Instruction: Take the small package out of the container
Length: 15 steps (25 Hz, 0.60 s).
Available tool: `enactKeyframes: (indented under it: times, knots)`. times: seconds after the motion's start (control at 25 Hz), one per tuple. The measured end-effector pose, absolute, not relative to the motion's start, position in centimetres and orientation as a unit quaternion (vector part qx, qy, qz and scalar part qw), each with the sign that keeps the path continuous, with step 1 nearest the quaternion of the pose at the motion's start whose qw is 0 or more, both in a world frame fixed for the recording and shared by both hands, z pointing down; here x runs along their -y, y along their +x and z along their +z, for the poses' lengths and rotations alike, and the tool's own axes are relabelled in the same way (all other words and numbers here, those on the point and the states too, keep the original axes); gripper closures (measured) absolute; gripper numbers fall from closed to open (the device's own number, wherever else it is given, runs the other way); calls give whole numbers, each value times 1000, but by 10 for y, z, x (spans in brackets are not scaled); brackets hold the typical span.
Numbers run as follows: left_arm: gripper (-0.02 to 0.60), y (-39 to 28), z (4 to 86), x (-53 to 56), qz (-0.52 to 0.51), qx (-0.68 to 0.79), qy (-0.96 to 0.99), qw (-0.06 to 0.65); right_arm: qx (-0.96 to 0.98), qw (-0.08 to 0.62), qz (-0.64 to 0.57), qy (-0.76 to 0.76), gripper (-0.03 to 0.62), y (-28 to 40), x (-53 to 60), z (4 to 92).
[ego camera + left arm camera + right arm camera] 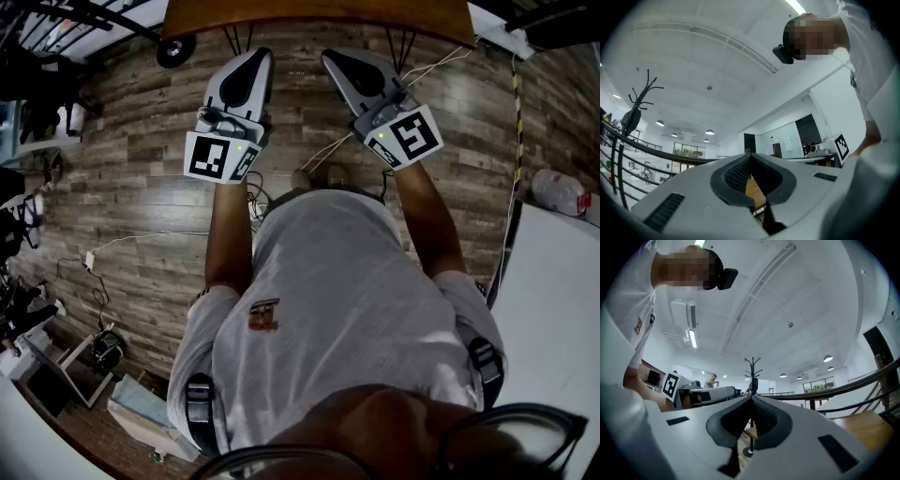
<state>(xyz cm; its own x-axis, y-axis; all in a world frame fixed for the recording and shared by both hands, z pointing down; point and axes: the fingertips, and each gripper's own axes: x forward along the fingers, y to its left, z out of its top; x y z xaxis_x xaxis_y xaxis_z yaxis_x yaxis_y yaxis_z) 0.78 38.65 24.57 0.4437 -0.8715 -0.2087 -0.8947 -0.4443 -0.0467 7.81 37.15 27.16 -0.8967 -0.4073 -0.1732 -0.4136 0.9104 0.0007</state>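
The small package and the container are shown in no view, so their place cannot be told. The left gripper (255,58) is held clenched, its jaws closed together on nothing, and the right gripper (336,58) is likewise clenched and empty. Both are held side by side above the plank floor (141,206), tips pointed toward the near edge of a wooden table (309,17).
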Motion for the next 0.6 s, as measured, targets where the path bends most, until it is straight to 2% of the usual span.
enactKeyframes:
  times: [0.6]
  knots:
    - [563,18,251,-373,77,-530,-841,75,-975,92,8,-202,562,95,-357,275]
